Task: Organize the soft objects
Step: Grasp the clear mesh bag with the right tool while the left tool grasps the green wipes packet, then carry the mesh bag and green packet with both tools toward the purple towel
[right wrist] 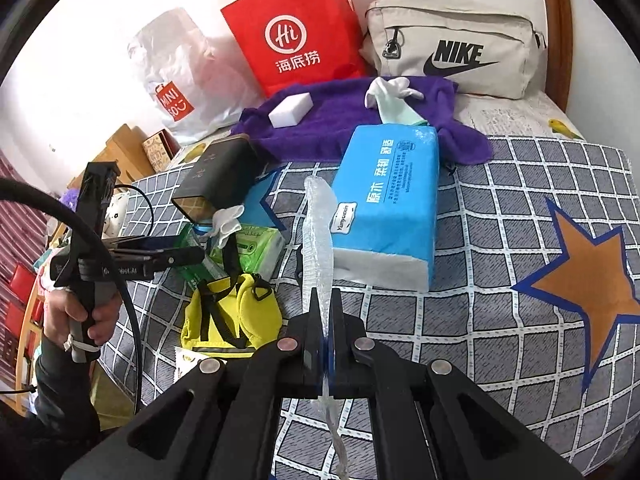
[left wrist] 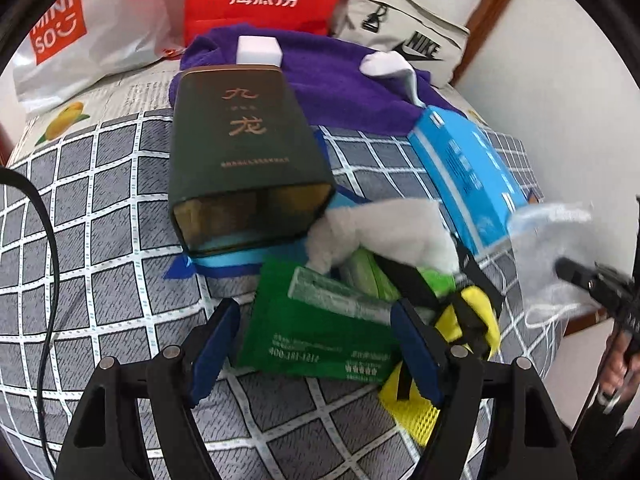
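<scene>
Right claw (right wrist: 325, 320): squeezed tight on a clear crinkly plastic bag (right wrist: 318, 236), held up over the checked grey bed (right wrist: 480, 280).
Left claw (left wrist: 316, 340): apart, holding nothing, above a flat green packet (left wrist: 320, 336).
Nearby: yellow pouch (right wrist: 236, 320), blue tissue pack (right wrist: 384, 208).

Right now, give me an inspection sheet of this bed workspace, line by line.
Surface: bed with grey checked cover, orange star print.
Job's things: clear bubble-wrap sheet; purple towel with white sponge block; white gloves; blue tissue pack; green wipes packet; yellow pouch.
Clutter: dark box lying on its side.
Grippers: right gripper fingers shut on the bubble-wrap sheet; left gripper open above the wipes packet.
Cables: black cable beside the left hand.
Surroundings: red paper bag, white plastic bag, beige Nike bag, white wall.
</scene>
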Available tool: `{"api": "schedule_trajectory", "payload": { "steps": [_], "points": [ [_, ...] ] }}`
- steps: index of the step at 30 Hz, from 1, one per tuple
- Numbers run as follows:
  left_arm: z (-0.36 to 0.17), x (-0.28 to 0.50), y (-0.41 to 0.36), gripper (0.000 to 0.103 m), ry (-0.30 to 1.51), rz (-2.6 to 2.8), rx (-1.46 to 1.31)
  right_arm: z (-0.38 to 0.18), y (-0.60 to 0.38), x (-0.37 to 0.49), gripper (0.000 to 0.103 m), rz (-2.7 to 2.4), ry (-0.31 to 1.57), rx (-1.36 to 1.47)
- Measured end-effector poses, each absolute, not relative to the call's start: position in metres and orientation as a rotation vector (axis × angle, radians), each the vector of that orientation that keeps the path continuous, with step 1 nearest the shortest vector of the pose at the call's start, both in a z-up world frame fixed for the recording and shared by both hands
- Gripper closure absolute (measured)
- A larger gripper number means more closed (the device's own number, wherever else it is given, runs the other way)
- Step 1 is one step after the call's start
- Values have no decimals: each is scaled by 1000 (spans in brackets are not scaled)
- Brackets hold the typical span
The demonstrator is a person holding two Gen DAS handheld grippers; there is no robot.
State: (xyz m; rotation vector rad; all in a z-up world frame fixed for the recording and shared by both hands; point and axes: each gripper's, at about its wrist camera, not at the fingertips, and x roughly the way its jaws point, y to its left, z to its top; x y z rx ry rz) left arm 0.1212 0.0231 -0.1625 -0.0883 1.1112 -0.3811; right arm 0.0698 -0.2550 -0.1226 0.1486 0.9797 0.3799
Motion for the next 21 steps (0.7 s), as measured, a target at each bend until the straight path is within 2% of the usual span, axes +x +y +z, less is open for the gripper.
{"api": "schedule_trajectory", "payload": {
  "steps": [2,4,6,9,13,15,21],
  "points": [
    [-161,114,23,44,1106,-407,-85,-124,-254,70,102,381,983,151],
    [-161,109,25,50,1108,-417,-79,-125,-255,69,102,382,986,160],
    [-161,105,25,62,1106,-426,-76,-126,-257,69,102,384,987,169],
    [-162,107,27,74,1104,-448,-96,-127,-258,69,102,380,991,173],
    [-164,110,27,86,1105,-473,-136,-127,-257,69,102,385,994,175],
    [-164,110,25,97,1103,-481,-139,-127,-257,69,102,393,998,181],
    [-160,108,32,99,1089,-464,-158,-124,-258,69,102,385,990,187]
  ]
}}
